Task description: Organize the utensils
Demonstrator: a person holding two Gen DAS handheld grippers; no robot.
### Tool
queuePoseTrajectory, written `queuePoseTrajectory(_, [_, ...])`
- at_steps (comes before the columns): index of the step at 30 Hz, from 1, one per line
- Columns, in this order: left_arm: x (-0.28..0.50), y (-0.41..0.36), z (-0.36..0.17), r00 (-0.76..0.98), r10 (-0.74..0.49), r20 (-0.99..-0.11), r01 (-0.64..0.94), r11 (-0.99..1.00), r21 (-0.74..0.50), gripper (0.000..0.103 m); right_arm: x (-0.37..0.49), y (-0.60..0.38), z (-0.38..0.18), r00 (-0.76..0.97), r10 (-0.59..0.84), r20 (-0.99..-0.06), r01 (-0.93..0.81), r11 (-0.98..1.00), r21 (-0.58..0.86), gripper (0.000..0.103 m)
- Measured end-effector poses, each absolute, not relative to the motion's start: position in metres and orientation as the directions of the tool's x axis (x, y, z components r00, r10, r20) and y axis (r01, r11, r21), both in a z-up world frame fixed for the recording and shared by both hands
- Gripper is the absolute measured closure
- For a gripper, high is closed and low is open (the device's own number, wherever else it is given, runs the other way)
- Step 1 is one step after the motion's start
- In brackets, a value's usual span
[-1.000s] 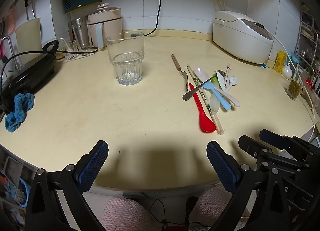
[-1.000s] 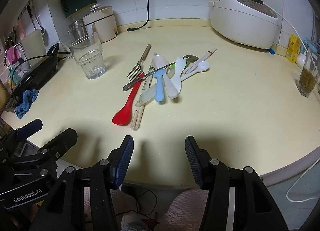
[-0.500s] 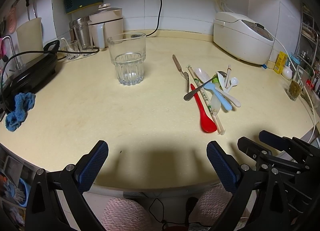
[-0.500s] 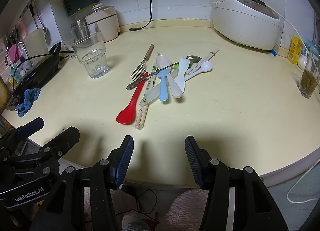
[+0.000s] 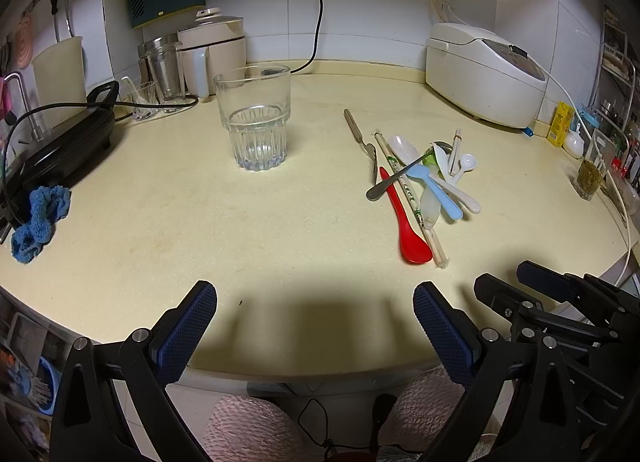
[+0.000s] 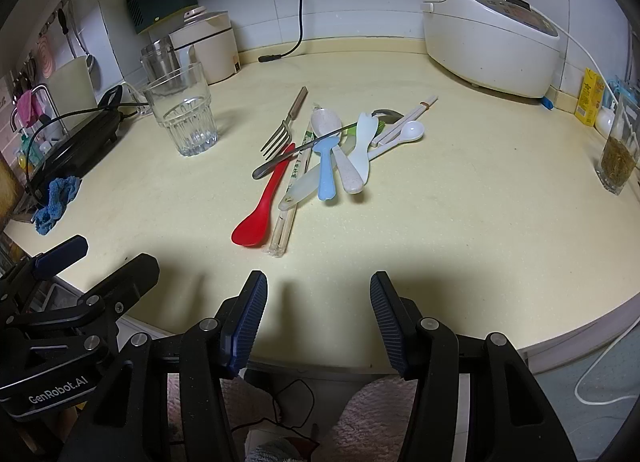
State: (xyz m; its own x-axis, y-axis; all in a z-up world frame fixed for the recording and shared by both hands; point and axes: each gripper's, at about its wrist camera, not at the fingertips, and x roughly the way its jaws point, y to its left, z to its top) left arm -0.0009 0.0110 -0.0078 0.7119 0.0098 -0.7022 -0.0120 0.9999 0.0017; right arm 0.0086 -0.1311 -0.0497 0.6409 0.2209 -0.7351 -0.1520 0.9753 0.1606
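Two grippers: both hang at the near edge of the counter, nothing picked up yet.
Left gripper: fingers spread wide, empty, pointed at bare counter between the glass and the pile.
Right gripper: fingers parted, narrower than the left, empty, lined up roughly below the pile.
Pile: a loose heap in mid-counter, right of the glass and well apart from it.
Red spoon: nearest the right gripper, bowl toward the edge, handle tucked under the metal spoon.
Chopsticks: just beside the red spoon, near ends poking out clear of the heap.
Fork: at the far left of the heap, tines toward the camera.
Blue spoon: across the middle, with a beige spoon and a white piece stacked alongside.
Small white spoon: off the right flank, touching the heap's edge.
Glass: upright, empty, the likely holder for the sorted pieces.
Step in hand: the approach, by the look of it; sorting is not begun.
Next move: probably the right gripper goes forward and down to the red spoon's bowl or the chopstick ends, the freest pieces, closing low on one item only.
Watch for: crossed handles, since lifting one could drag its neighbours.
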Motion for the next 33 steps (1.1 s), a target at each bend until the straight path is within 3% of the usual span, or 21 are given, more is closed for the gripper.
queuePoseTrajectory(33, [-0.0035, 0.0086, -0.0128, 0.707, 0.007, -0.707, -0.012, 1.000, -0.002, 0.003, 0.0079, -0.1322, -0.0550, 0.632, 0.223, -0.742, -0.149, 0.975, 0.166, 0.049])
